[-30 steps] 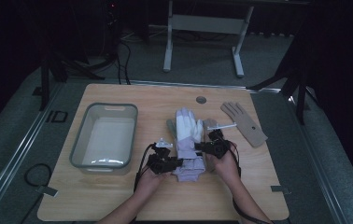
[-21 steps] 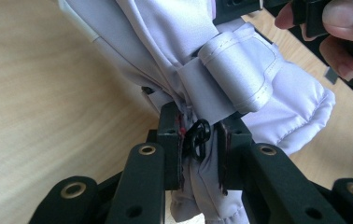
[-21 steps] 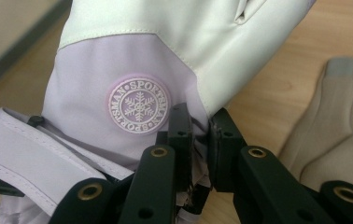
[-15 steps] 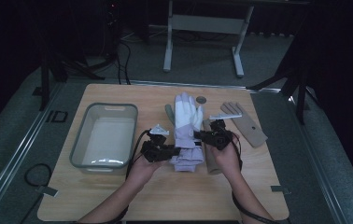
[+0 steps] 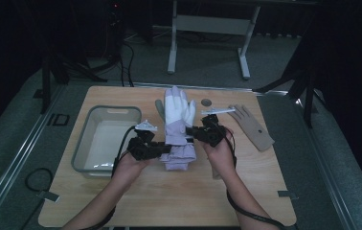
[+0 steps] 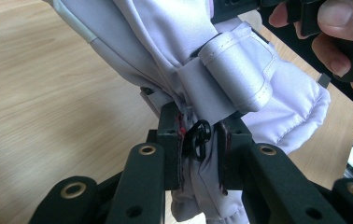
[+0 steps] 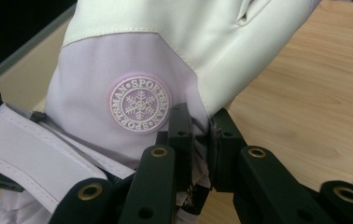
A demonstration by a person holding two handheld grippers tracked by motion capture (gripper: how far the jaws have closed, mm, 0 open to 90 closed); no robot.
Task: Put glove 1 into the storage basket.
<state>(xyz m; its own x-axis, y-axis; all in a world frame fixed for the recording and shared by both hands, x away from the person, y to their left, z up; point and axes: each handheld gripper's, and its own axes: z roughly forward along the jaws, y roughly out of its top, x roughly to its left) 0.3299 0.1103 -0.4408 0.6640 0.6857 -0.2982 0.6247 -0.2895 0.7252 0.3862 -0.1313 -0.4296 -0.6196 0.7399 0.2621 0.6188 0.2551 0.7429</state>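
A lilac and white ski glove (image 5: 178, 125) hangs between both grippers above the wooden table (image 5: 246, 191), its white fingers pointing away from me. My left gripper (image 5: 167, 149) is shut on the cuff edge at the glove's left side; in the left gripper view (image 6: 201, 151) the jaws pinch the lilac fabric beside a small black hook. My right gripper (image 5: 192, 135) is shut on the glove's right side; in the right gripper view (image 7: 199, 140) the jaws clamp the fabric just beside a round snowflake badge (image 7: 139, 104).
A grey plastic tub (image 5: 89, 146) stands at the table's left. A tan glove (image 5: 252, 126) lies flat at the right, with a small dark disc (image 5: 206, 102) and a thin white strip (image 5: 217, 111) near the far edge.
Both hands have lifted the lilac glove off the table and carried it farther from me. The grips on it have stayed the same.
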